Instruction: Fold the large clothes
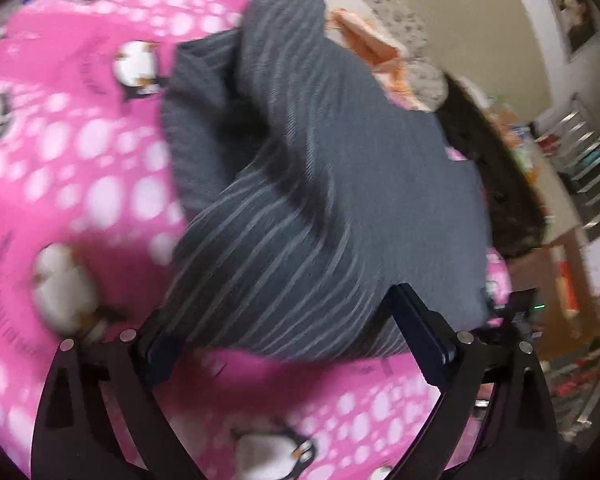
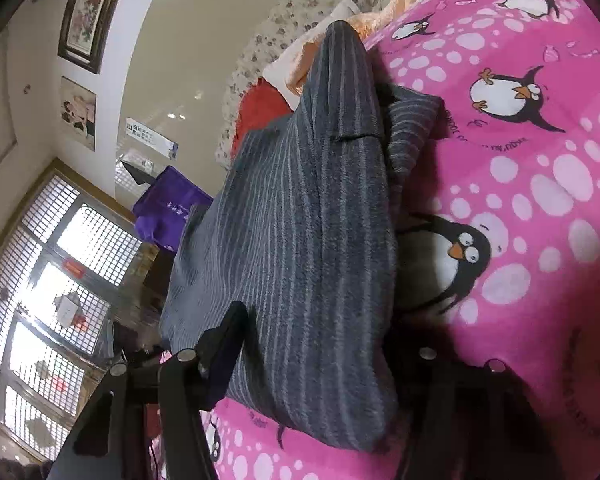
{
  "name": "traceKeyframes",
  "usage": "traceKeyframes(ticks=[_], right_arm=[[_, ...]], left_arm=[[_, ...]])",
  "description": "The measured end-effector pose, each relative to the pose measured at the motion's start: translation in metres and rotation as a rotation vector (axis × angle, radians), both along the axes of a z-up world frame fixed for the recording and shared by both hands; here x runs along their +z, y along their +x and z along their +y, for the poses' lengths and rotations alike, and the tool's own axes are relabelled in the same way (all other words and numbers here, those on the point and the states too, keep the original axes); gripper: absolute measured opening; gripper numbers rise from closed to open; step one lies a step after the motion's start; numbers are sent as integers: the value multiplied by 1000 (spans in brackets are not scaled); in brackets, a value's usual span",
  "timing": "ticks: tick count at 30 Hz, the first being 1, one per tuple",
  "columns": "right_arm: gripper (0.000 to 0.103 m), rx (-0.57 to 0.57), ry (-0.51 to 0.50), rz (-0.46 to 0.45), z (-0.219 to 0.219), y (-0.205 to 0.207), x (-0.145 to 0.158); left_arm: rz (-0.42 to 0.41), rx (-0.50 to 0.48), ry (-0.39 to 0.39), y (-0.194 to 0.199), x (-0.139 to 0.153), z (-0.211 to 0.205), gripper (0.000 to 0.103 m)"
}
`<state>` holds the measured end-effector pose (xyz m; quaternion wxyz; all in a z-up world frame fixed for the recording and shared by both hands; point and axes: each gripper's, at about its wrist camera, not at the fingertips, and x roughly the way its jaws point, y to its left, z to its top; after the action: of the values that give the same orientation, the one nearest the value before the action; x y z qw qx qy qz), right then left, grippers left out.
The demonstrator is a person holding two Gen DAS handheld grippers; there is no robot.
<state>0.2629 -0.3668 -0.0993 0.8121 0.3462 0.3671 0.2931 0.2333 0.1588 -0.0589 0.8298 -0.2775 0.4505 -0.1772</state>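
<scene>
A dark grey garment with thin pale stripes (image 1: 300, 208) lies bunched and partly lifted over a pink penguin-print bedspread (image 1: 60, 168). My left gripper (image 1: 296, 344) has its fingers wide apart around the garment's near edge, which sags between them. In the right wrist view the same garment (image 2: 292, 240) rises in a fold above the bedspread (image 2: 540, 200). My right gripper (image 2: 320, 364) has the garment's near edge between its fingers. The left finger (image 2: 224, 344) presses against the cloth. The right finger is hidden in shadow under the fabric.
Floral and orange bedding (image 1: 380, 48) and a red cloth (image 2: 264, 108) lie past the garment. A purple bag (image 2: 168, 204) stands beside the bed. A dark object (image 1: 500, 184) lies at the bed's right edge. Shelves (image 1: 588, 152) and windows (image 2: 60, 280) line the room.
</scene>
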Motion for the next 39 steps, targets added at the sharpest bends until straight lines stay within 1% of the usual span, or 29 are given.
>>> traceKeyframes(ticks=[1, 2, 3, 4, 5, 6, 7, 9, 10, 11, 13, 14, 15, 16, 17, 18, 19, 22, 24, 25, 26, 28, 29, 31, 33, 34, 36, 37, 39], right_arm=[[58, 3, 2, -6, -1, -1, 0], [59, 5, 13, -11, -1, -2, 1], [59, 18, 33, -26, -1, -2, 2], [59, 31, 62, -44, -2, -2, 4], [58, 36, 96, -57, -5, -3, 4], [56, 35, 109, -58, -7, -3, 3], [56, 32, 109, -47, -6, -1, 1], [56, 34, 84, -28, -3, 2, 1], [56, 39, 60, -25, 1, 4, 3], [55, 42, 15, -10, 6, 7, 4], [55, 42, -84, 20, 21, 12, 10], [54, 48, -127, 29, 27, 15, 14], [42, 45, -151, 40, 29, 17, 17], [35, 40, -159, 44, 30, 17, 22], [28, 48, -156, 21, 30, 13, 31], [26, 55, -173, -7, 31, 8, 41], [26, 63, -195, -36, 34, -1, 54], [25, 77, -176, -39, 28, -23, 75], [25, 89, -115, 33, 15, -39, 78], [25, 91, -63, 90, 4, -51, 75], [25, 95, -16, 118, -4, -62, 73], [25, 122, 48, 159, -11, -89, 70], [25, 135, 53, 195, -13, -105, 66], [27, 143, 37, 243, -13, -130, 55], [35, 142, 14, 302, -11, -146, 38], [36, 129, -4, 348, -11, -150, 29], [37, 81, 10, 412, -18, -156, 19], [38, 48, 37, 432, -26, -161, 21], [39, 18, 1, 429, -37, -167, 32]], left_arm=[[-1, 2, -22, 3, 0, 2, 95], [-9, 2, -47, 4, 2, 4, 90], [-19, 4, -46, 3, 4, 7, 74], [-22, 18, -2, 2, 5, 7, 63], [-18, 22, 15, 0, 5, 10, 50], [-20, 25, 14, -1, 4, 11, 46], [-25, 21, 14, -3, 4, 12, 46], [-26, 20, 46, -8, 3, 9, 46], [-25, 26, 47, -8, 2, 9, 49], [-12, 34, 29, -6, 0, 9, 54], [14, 84, -33, -8, -6, 18, 54], [22, 103, -43, -8, -6, 18, 47], [29, 123, -35, -12, -5, 18, 34], [33, 126, -23, -18, -2, 17, 28], [20, 124, 4, -26, 5, 12, 24], [2, 121, 38, -37, 16, 6, 23], [-2, 123, 46, -43, 22, 3, 22], [-13, 101, 30, -78, 51, -6, 22], [-15, 73, 34, -103, 62, -13, 22], [-5, 55, 20, -122, 66, -15, 22], [5, 45, 14, -134, 68, -15, 22], [30, 30, 3, -161, 67, -18, 22], [59, 28, -10, -178, 61, -18, 22], [84, 38, -11, -194, 51, -19, 22], [130, 60, 0, -204, 31, -18, 27], [161, 72, 7, -205, 22, -17, 29], [158, 78, 14, -209, 16, -14, 39], [144, 80, 38, -212, 19, -15, 40], [113, 68, 90, -220, 29, -15, 41]])
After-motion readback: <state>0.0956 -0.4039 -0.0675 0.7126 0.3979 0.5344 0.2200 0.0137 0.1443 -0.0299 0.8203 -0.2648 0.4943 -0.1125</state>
